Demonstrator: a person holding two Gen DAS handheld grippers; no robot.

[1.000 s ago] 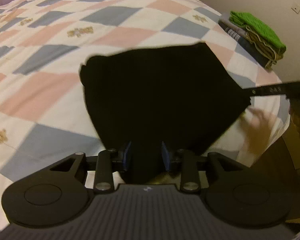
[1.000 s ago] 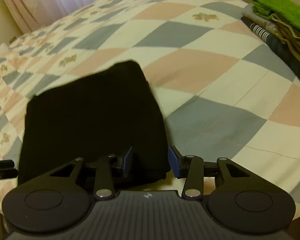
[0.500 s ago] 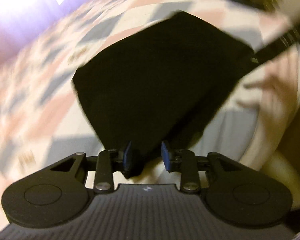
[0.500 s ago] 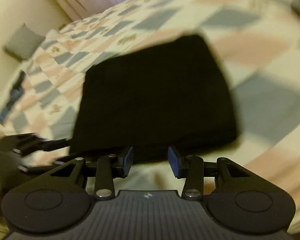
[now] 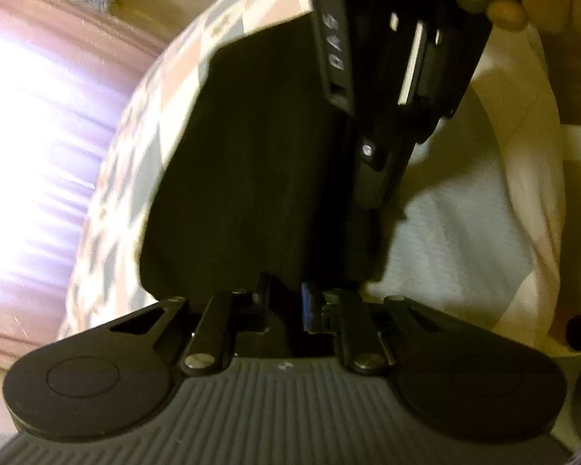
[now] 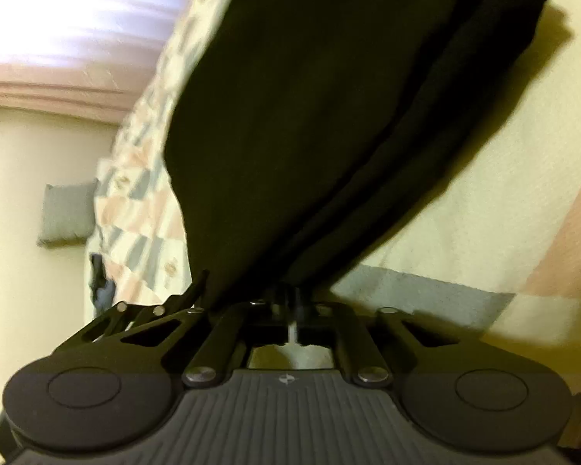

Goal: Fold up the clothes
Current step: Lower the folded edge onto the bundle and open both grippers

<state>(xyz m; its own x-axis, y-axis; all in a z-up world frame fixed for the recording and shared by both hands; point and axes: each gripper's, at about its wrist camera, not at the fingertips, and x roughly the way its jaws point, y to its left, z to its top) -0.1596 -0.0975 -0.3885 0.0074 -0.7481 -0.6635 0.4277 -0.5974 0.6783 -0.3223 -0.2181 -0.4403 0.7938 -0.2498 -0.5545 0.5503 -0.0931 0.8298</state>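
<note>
Black folded garment point(image 6: 321, 124) hung over the checked quilt point(image 6: 464, 232), both the left gripper point(image 5: 286, 302) and right gripper point(image 6: 288, 294) fingers clamped on its edge.

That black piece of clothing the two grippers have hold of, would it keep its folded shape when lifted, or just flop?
Probably flop: the black garment hangs in soft layered folds from the right gripper, shut on its edge. It looks fairly light, since pinches by this and the left gripper seem to carry it. Unlikely to slip.
</note>
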